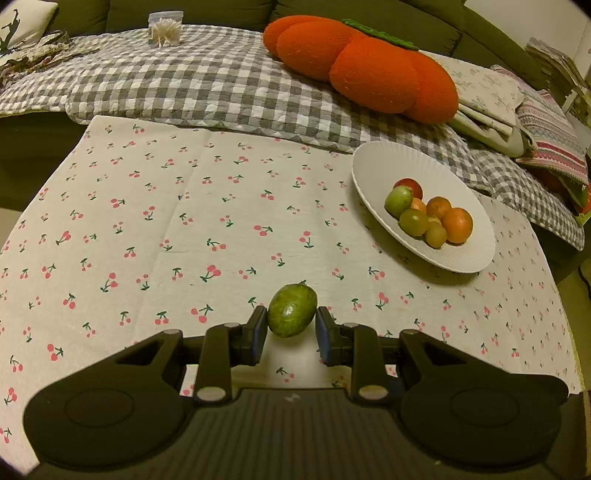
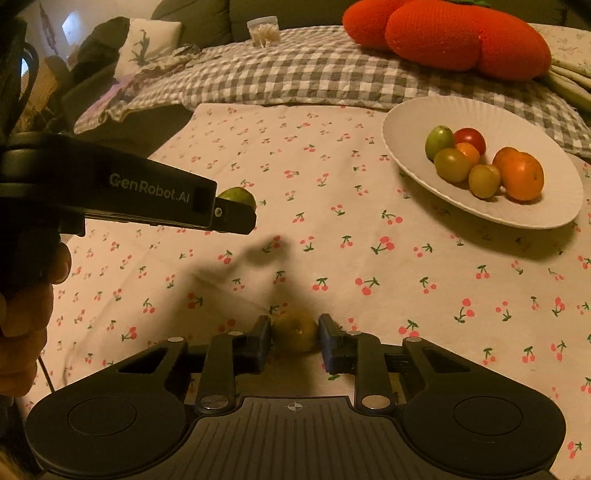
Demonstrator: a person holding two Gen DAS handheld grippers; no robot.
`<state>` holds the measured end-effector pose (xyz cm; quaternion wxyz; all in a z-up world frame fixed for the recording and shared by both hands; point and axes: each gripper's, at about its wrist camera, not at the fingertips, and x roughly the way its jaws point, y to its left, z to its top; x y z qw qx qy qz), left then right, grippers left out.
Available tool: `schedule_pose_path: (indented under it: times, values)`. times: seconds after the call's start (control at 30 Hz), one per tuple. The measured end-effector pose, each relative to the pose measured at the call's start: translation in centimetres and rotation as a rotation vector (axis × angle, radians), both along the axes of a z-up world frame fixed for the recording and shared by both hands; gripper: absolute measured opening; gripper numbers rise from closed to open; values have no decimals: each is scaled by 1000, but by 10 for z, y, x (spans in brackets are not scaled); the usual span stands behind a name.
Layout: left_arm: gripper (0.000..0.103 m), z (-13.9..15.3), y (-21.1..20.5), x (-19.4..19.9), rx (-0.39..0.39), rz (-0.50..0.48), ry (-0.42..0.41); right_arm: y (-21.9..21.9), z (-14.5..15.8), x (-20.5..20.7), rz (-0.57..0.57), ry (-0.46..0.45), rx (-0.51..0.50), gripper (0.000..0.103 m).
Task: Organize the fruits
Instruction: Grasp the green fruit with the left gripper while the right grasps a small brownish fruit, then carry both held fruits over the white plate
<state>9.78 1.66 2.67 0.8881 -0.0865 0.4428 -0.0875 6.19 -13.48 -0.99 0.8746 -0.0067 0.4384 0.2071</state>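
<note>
My left gripper (image 1: 291,328) is shut on a green oval fruit (image 1: 291,310) and holds it above the cherry-print cloth (image 1: 184,229). The same gripper shows in the right wrist view (image 2: 236,210) with the green fruit (image 2: 238,195) peeking behind its finger. My right gripper (image 2: 294,334) is shut on a small brownish-green round fruit (image 2: 295,330) low over the cloth. A white plate (image 1: 376,162) at the right holds several green, orange and red fruits (image 1: 430,216); it also shows in the right wrist view (image 2: 517,122).
A large orange plush cushion (image 1: 362,66) lies on a grey checked blanket (image 1: 203,85) behind the cloth. A clear bag of small sticks (image 1: 164,29) stands at the back. Folded fabrics (image 1: 517,107) lie at the far right.
</note>
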Motion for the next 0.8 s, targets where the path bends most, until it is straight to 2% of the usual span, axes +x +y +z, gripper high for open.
schedule_pose_path:
  times: [0.8]
  values:
    - [26,0,-14,4,20,-49,-16,-27,21,10,-98,-19,26,26]
